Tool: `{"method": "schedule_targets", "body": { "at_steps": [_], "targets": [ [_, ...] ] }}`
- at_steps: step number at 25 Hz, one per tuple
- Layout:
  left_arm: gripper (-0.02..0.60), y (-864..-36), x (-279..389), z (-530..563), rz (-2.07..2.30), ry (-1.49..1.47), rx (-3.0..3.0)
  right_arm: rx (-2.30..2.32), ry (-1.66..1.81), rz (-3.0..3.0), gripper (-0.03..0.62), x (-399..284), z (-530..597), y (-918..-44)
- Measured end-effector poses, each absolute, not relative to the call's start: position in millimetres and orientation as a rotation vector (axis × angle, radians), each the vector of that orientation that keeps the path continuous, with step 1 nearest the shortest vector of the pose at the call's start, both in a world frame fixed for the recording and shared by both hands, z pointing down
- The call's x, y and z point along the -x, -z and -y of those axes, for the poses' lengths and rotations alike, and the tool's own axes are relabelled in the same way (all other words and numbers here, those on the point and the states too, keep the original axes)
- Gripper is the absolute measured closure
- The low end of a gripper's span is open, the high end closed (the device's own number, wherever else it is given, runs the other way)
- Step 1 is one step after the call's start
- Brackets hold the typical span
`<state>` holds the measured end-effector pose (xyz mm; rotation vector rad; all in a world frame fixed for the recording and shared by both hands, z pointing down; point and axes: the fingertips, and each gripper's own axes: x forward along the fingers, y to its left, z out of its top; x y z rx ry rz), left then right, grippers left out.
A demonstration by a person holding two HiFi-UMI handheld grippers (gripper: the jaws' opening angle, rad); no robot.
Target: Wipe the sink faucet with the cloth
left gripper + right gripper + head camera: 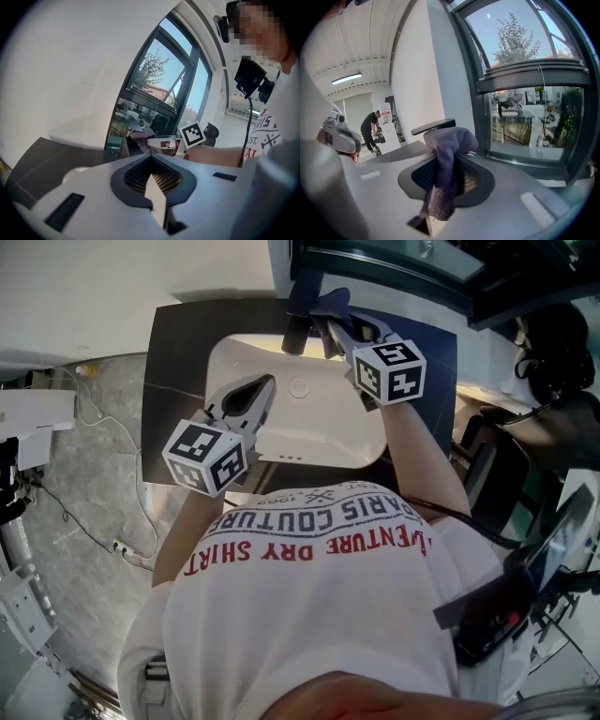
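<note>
The dark countertop (173, 352) fills the upper centre of the head view, with the white sink basin (328, 432) set into it. The left gripper (261, 390) hangs over the basin's left side, its jaws pressed together on nothing. At top centre, the right gripper (328, 326) is clamped on the purple cloth (449, 145), just beside the dark faucet (294, 331).

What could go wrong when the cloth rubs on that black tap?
1. The right gripper pinches only a narrow fold of the cloth. Rubbing the faucet might tug the cloth loose.
2. A dropped cloth would likely land in the sink. The left gripper has its jaws shut, so it probably couldn't catch it.
</note>
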<state>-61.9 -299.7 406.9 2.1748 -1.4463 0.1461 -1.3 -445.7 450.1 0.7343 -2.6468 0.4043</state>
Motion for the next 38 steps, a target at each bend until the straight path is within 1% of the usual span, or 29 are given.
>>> {"method": "schedule_targets", "body": {
  "at_steps": [8,14,21,24,28,38],
  "targets": [
    [0.581,-404.8,61.5,300.7,1.444,-0.137,-2.181,-0.683,-0.331,2.69,0.519,-5.8,425.1,-430.3],
    [0.58,-409.1,60.4,298.8,1.443,-0.135,-2.171,-0.706,-0.247,2.777,0.519,-15.7,421.1,-381.3],
    [0.58,-408.8,66.9,301.8,1.453,-0.125,-2.166,-0.65,-0.183,2.901,0.519,15.2,425.6,-332.2],
    [0.58,-408.0,71.2,303.8,1.456,-0.128,-2.153,-0.596,-0.166,2.895,0.519,37.1,426.0,-335.6],
    [0.58,-409.1,74.4,304.5,1.458,-0.129,-2.143,-0.528,-0.155,2.828,0.519,57.3,420.3,-362.3],
    [0.58,-413.2,82.3,308.8,1.453,-0.133,-2.133,-0.505,-0.137,2.756,0.519,68.3,420.9,-385.8]
  ]
}}
